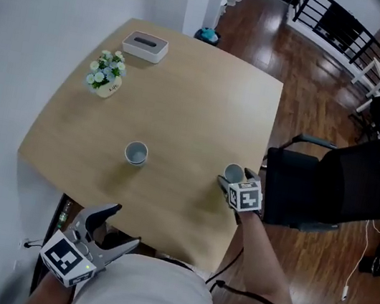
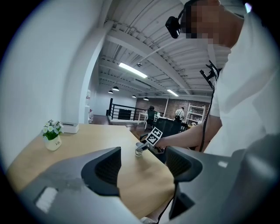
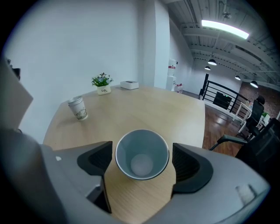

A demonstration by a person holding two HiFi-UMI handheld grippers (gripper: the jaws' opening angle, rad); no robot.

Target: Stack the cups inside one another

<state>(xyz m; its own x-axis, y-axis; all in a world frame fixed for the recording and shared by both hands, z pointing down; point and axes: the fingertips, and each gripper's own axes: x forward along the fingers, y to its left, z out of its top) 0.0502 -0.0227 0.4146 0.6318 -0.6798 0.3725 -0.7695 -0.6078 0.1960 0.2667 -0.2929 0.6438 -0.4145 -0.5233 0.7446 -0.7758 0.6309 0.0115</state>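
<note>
At the near end of the table [image 1: 199, 98], the head view shows two paper cups standing upright and well apart. The left cup [image 1: 136, 153] is alone in the open. The right cup [image 1: 233, 170] stands near the table's right edge, with the right gripper [image 1: 236, 181] set around it. The left gripper [image 1: 125, 225] hangs off the near edge, close to the person's body. A flower pot [image 1: 106, 75] and a white box [image 1: 144, 46] sit at the far corner, clear of the work.

In the left gripper view the jaws stand wide apart with nothing between them — only bare table top beyond, and the right gripper with its cup small in the distance.

In the right gripper view the right cup [image 3: 142, 153] fills the gap, mouth up and empty. One jaw lies on each side of its rim, just beside the wall. They appear to leave a thin sliver of space on both sides, though the wide-angle bend makes that hard to swear to. The left cup [image 3: 78, 107], printed on its side, stands near the wall.

These cups look light and thin-walled, likely to buckle under a hard squeeze and to tip at a nudge. The best hold is probably high on the wall, just under the rolled rim where the paper is stiffest — with gentle pressure only.
</note>
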